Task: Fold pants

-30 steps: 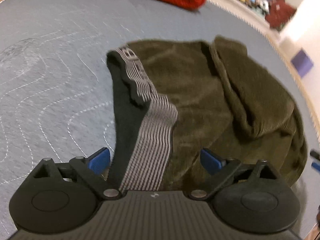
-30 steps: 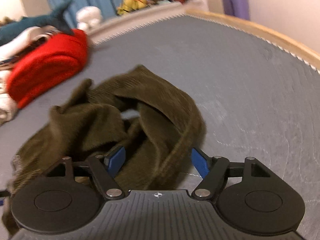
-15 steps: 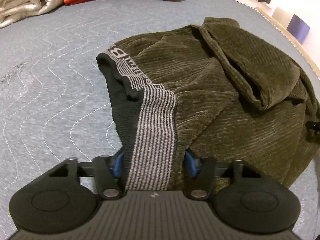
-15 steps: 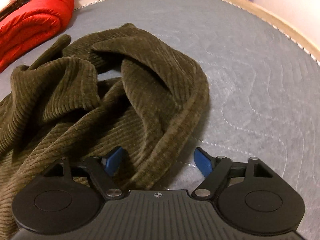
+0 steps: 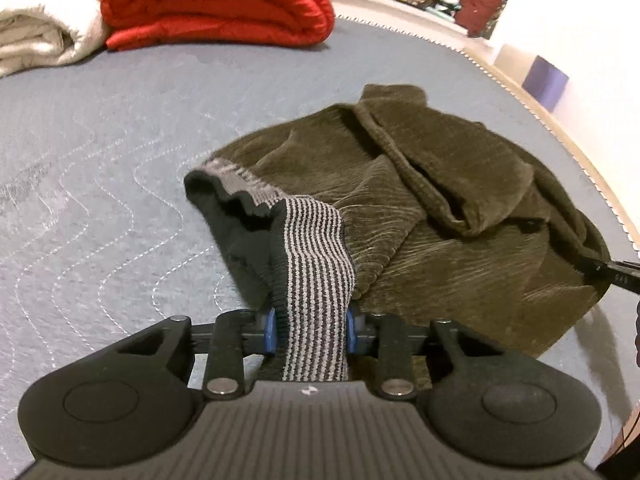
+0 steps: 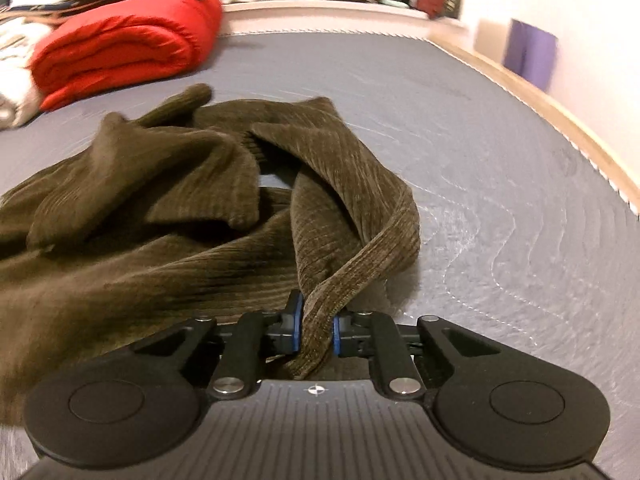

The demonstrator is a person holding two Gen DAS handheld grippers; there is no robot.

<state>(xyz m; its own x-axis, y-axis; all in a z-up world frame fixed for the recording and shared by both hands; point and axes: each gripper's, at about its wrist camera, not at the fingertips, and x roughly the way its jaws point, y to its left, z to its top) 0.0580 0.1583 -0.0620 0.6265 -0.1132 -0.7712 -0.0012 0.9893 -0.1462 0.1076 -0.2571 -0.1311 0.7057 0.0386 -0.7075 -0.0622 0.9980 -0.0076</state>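
The olive corduroy pants [image 5: 460, 216] lie crumpled in a heap on the grey quilted bed [image 5: 80, 184], well in front of a folded cream blanket [image 5: 36, 36] and a rolled red blanket [image 5: 216, 4] near the far edge.

On the left side, the left gripper [image 5: 310, 330] has its blue-padded fingers [image 5: 270, 330] pinched onto the striped grey waistband [image 5: 318, 264] of the pants. A second ago those fingers stood wide apart on either side of the band; half a second ago they were drawing in; now the band is bunched tight between them, and its black inner side [image 5: 240, 236] folds over to the left. The dark tip of the other tool [image 5: 612, 272] shows at the far right of this view, touching the edge of the heap.

On the right side, the right gripper [image 6: 316, 330] is closed too, its fingers [image 6: 297, 326] clamping a thick hem or fold of the corduroy [image 6: 352, 216] at the right edge of the heap. Half a second ago these fingers were spread, with the cloth lying loose between them. The gripped strip now rises from the bed as a taut ridge, and the rest of the pants sprawl away to the left. A purple box [image 6: 530, 56] stands by the wall beyond the bed's edge.
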